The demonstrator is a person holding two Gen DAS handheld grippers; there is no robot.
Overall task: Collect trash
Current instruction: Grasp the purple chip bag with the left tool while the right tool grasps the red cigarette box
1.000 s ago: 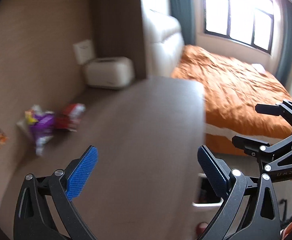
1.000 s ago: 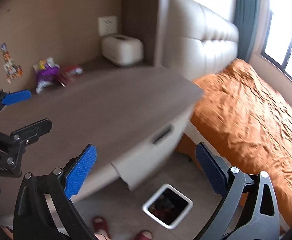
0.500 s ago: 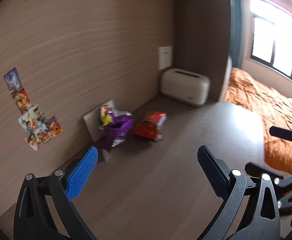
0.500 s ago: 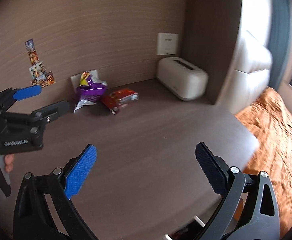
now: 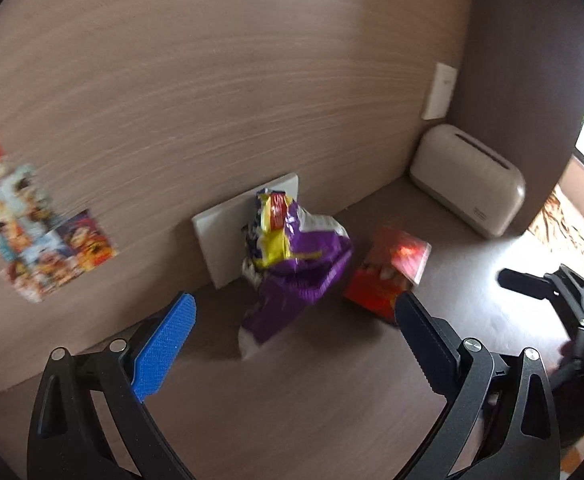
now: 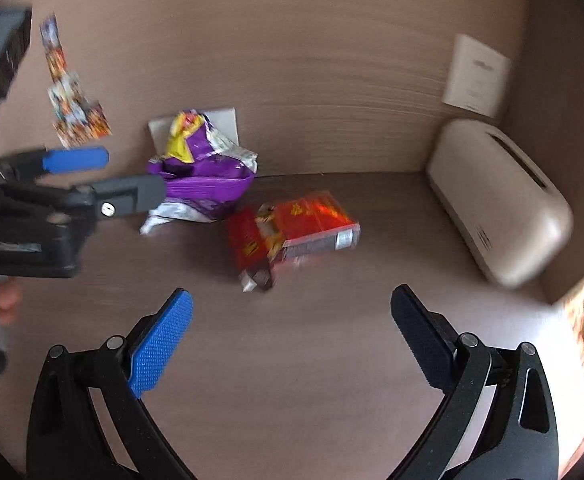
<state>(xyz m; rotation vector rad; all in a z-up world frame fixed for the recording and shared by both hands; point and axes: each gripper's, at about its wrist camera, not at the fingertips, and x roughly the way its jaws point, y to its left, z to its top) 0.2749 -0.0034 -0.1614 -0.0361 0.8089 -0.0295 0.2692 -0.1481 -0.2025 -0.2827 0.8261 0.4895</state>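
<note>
While both tools are empty: the lines below run from the fingers outward.
Left gripper (image 5: 292,344): fingers spread wide, holding nothing, aimed at the purple snack bag and just short of it.
Right gripper (image 6: 290,340): fingers likewise wide apart and empty, facing the red carton from a little way off.
Purple snack bag (image 5: 296,264): crumpled, slumped on the worktop (image 6: 332,380), leaning against a white wall plate (image 5: 228,228).
Red carton (image 6: 296,232): crushed, lying on its side just beside the bag, on the side toward the tissue box.
Tissue box (image 6: 496,200): cream, in the far corner, well apart from the trash.
Wall: picture stickers (image 5: 32,240) and a second white plate (image 6: 474,76).
Risk, bag: thin foil may fold flat and slip out if the fingers close only on a loose edge.
Risk, carton: the bag touches or nearly touches it, so a careless pull may drag it along.
Risk, crowding: the two tools converge on neighbouring items and could collide.
</note>
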